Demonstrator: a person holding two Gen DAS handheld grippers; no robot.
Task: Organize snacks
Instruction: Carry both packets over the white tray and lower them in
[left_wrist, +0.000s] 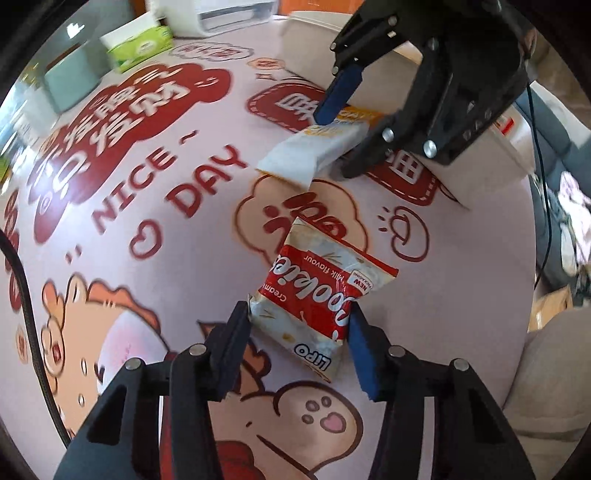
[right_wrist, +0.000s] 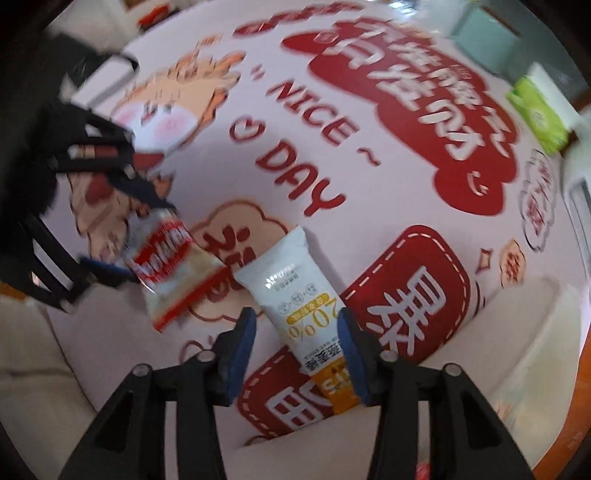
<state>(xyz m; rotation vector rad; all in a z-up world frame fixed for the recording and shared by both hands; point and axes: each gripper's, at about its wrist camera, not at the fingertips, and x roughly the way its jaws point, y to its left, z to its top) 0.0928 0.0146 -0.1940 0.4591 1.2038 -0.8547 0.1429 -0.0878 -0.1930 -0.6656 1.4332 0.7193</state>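
A red and white Lipo cookie packet (left_wrist: 314, 295) lies on the printed tablecloth (left_wrist: 184, 258). My left gripper (left_wrist: 301, 317) straddles its near end, and both pads touch the packet's sides. In the right wrist view the same packet (right_wrist: 170, 266) sits between the left gripper's (right_wrist: 127, 236) fingers at the left. A white packet with a yellow end (right_wrist: 291, 291) lies between the fingers of my right gripper (right_wrist: 295, 332), which is open with a gap on the left side. From the left wrist view, the right gripper (left_wrist: 332, 146) points down over that white packet (left_wrist: 314, 147).
A green tissue box (left_wrist: 140, 44) and a teal container (left_wrist: 70, 77) stand at the table's far side, beside a white appliance (left_wrist: 221, 14). A pale box (left_wrist: 491, 144) sits behind the right gripper. A beige cushion (left_wrist: 546, 369) lies off the table's edge.
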